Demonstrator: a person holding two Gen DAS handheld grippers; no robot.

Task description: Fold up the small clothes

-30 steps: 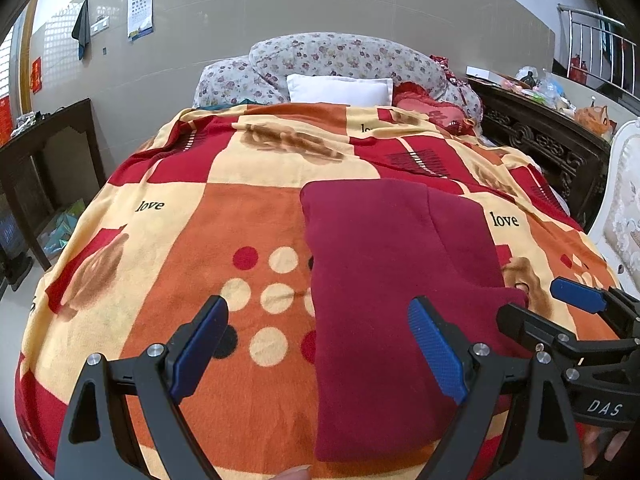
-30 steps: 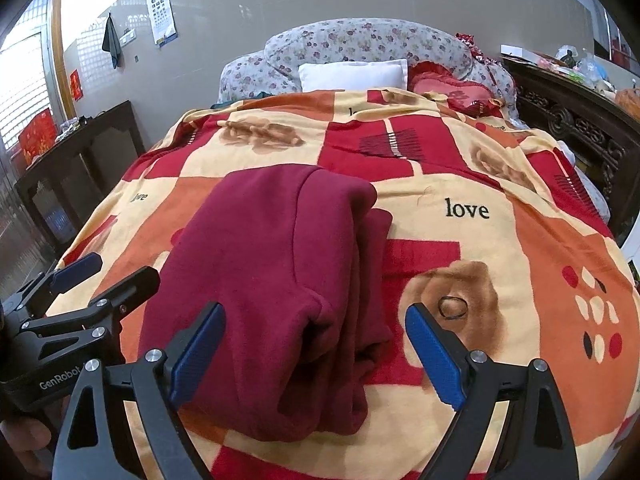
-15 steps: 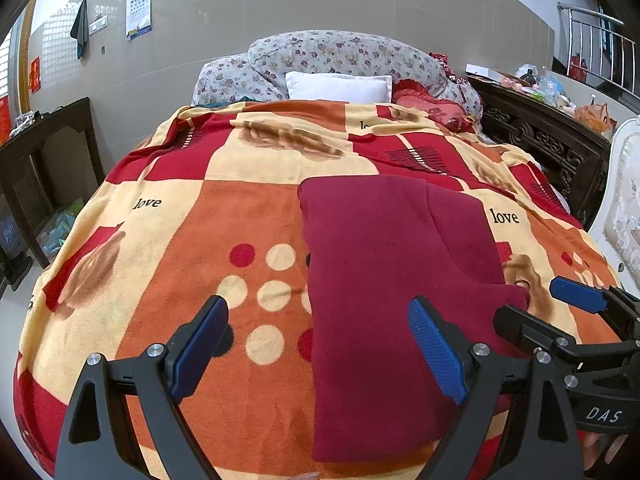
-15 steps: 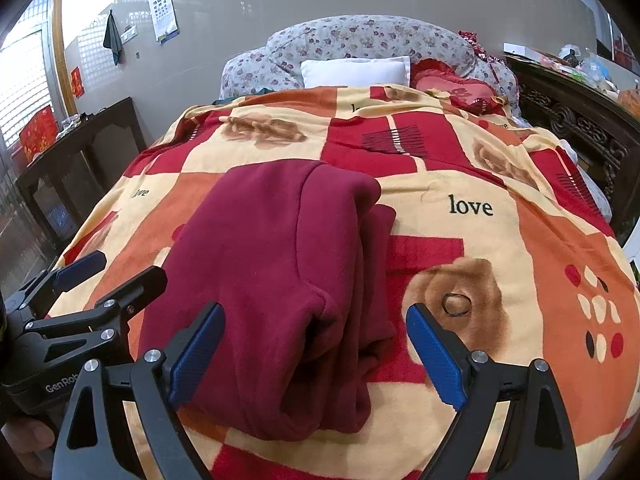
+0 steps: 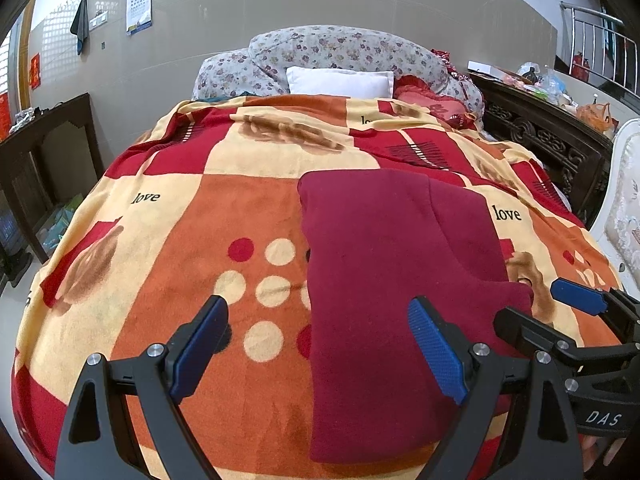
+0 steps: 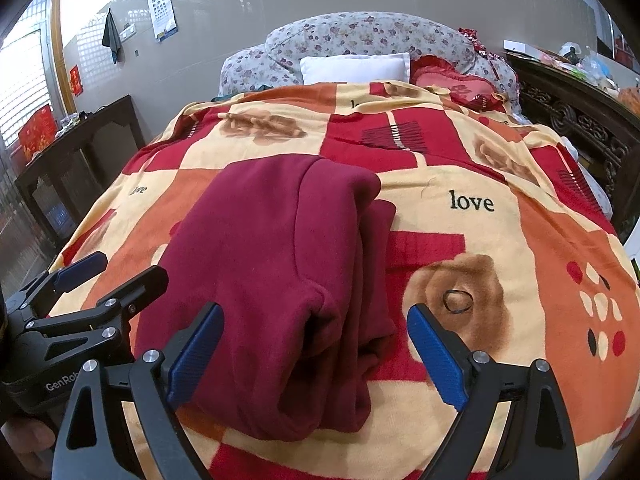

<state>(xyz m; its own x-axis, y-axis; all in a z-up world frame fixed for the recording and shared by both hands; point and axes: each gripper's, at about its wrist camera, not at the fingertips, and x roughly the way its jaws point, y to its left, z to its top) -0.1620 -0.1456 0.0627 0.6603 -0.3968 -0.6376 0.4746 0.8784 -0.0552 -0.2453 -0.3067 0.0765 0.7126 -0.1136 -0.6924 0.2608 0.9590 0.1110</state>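
The left gripper point(image 5: 320, 348) is spread wide with nothing between its blue pads, hovering over the near edge of the bed point(image 5: 120, 320). The right gripper point(image 6: 316, 350) is likewise spread wide and holds nothing. Each gripper shows at the edge of the other's view, side by side. Between and just ahead of them lies a dark red garment point(image 6: 272, 264), folded into a long rectangle on the patterned blanket point(image 6: 500, 240); its layered folds face the right gripper. A small dark ring, possibly a hair tie point(image 6: 458, 301), rests on the blanket just right of the garment. Farther back sit a white pillow point(image 5: 340, 82) and floral bedding point(image 5: 332, 50).
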